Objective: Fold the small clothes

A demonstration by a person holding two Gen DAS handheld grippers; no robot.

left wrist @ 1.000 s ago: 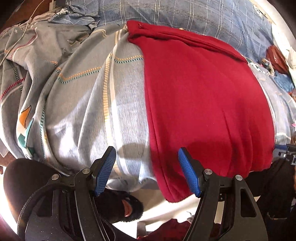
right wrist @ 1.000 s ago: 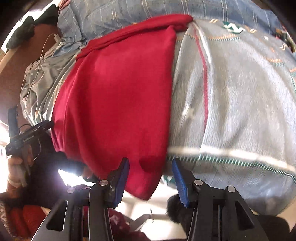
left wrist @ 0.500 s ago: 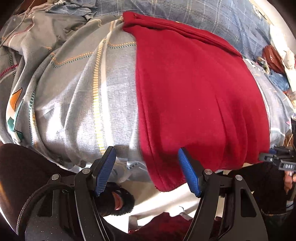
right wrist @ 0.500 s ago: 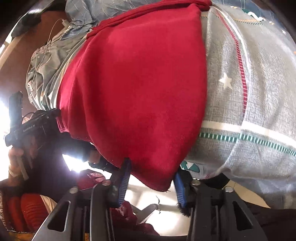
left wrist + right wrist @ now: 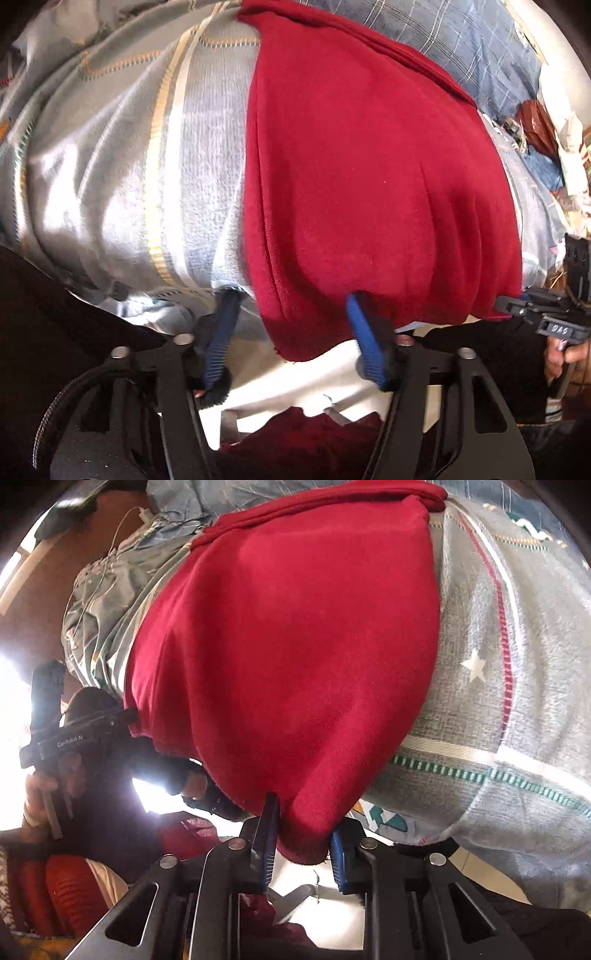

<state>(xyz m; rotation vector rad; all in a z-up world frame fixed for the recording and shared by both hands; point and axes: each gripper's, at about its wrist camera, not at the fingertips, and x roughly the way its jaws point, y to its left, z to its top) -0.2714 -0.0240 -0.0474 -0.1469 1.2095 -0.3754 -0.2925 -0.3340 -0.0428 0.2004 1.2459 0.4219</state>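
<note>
A red garment point(image 5: 369, 177) lies spread on the patterned grey bedspread point(image 5: 122, 155), its near edge hanging over the bed's edge. My left gripper point(image 5: 291, 310) is open, its blue fingers astride the garment's near left corner. In the right wrist view the garment point(image 5: 295, 646) fills the middle, and my right gripper point(image 5: 301, 823) has its blue fingers close around the near right corner, which bunches between them. The right gripper also shows in the left wrist view point(image 5: 546, 314), and the left gripper in the right wrist view point(image 5: 74, 734).
A blue checked sheet point(image 5: 461, 40) lies at the far side of the bed. Clutter point(image 5: 543, 125) sits at the far right. A white cable point(image 5: 110, 557) trails over the bedding at the left. More red fabric point(image 5: 314, 439) lies below the bed edge.
Both grippers have moved forward onto the garment's near corners. The right gripper's fingers have narrowed around its corner. The left gripper's fingers have reached the hanging edge.
</note>
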